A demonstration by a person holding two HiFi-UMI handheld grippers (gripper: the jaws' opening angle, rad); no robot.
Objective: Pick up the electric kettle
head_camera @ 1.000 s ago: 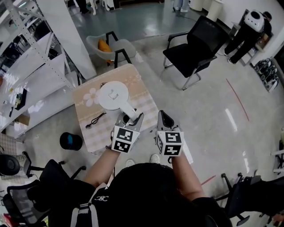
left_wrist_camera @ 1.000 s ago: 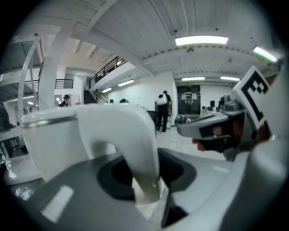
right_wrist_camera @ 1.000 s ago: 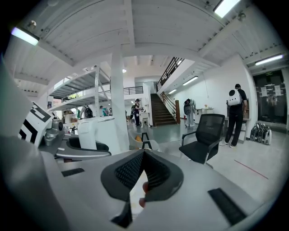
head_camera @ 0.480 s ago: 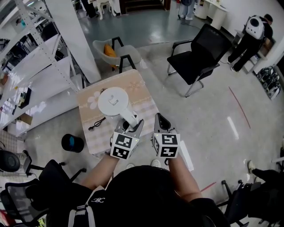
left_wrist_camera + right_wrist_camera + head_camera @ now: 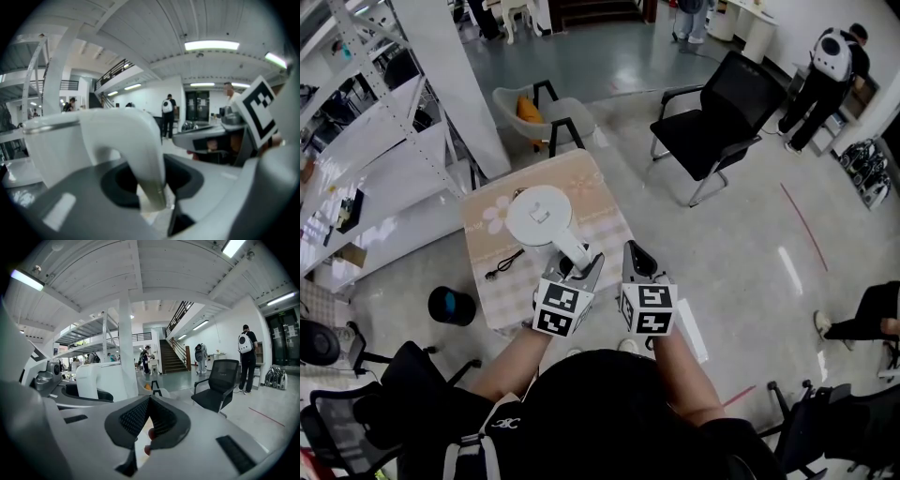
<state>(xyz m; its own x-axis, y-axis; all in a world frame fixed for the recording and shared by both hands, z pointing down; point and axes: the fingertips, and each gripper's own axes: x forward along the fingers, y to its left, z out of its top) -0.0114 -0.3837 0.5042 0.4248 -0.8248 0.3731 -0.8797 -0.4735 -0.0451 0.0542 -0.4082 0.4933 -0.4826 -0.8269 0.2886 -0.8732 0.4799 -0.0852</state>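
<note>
Floral-clothed table (image 5: pixel 600 192): white electric kettle (image 5: pixel 539 211), round-topped, curved handle (image 5: pixel 140 140) in left tongs (image 5: pixel 579 262).

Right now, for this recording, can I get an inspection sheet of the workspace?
Surface: small table under a flowered cloth.
Job's things: white electric kettle, on or just above the table; cannot tell which.
Clutter: nothing seen.
Grippers: left gripper closed on the kettle's handle; right gripper shut, empty, beside it.
Cables: black cable loose on the cloth.
Surroundings: black office chair, white shelving, person standing far off.
</note>
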